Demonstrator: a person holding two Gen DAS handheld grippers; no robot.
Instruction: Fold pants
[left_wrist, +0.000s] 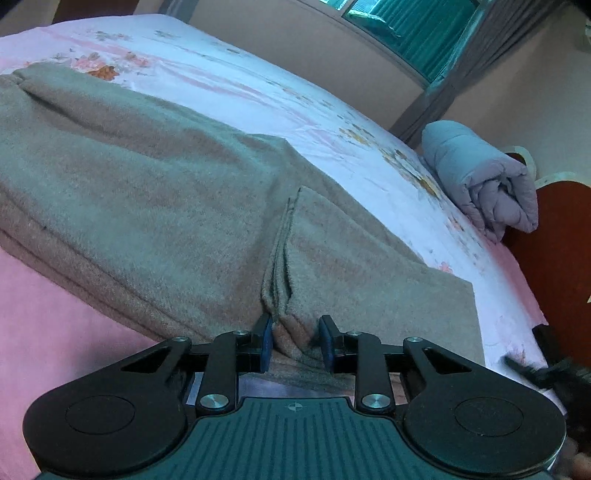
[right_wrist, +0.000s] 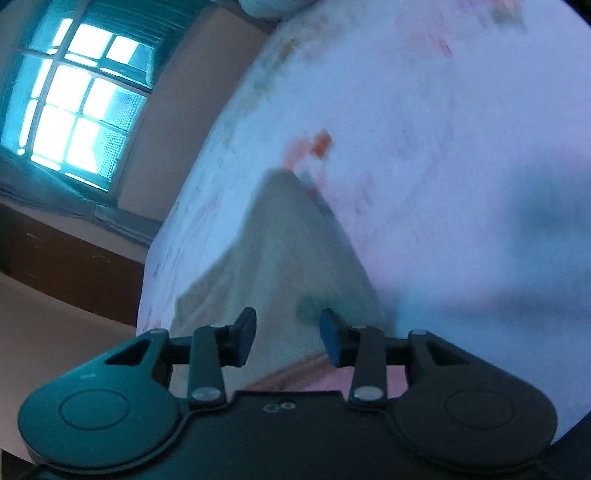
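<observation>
Grey fleece pants (left_wrist: 166, 206) lie flat along the bed sheet (left_wrist: 258, 92), which is pale with pink flowers. At their near edge my left gripper (left_wrist: 295, 341) is shut on a bunched fold of the grey cloth, its blue pads (left_wrist: 266, 339) pressing the ridge from both sides. The right wrist view is blurred. There the pants (right_wrist: 288, 251) taper away over the sheet (right_wrist: 443, 147). My right gripper (right_wrist: 288, 339) hovers at the near end of the cloth. Its fingers (right_wrist: 245, 338) stand apart, with the fabric showing between them and no visible pinch.
A rolled grey-blue quilt (left_wrist: 480, 184) lies at the bed's far right corner by a reddish wooden board (left_wrist: 554, 240). A dark blurred object (left_wrist: 546, 365) sits at the right edge. A bright window (right_wrist: 74, 99) and a low wooden cabinet (right_wrist: 74, 269) lie beyond the bed's left edge.
</observation>
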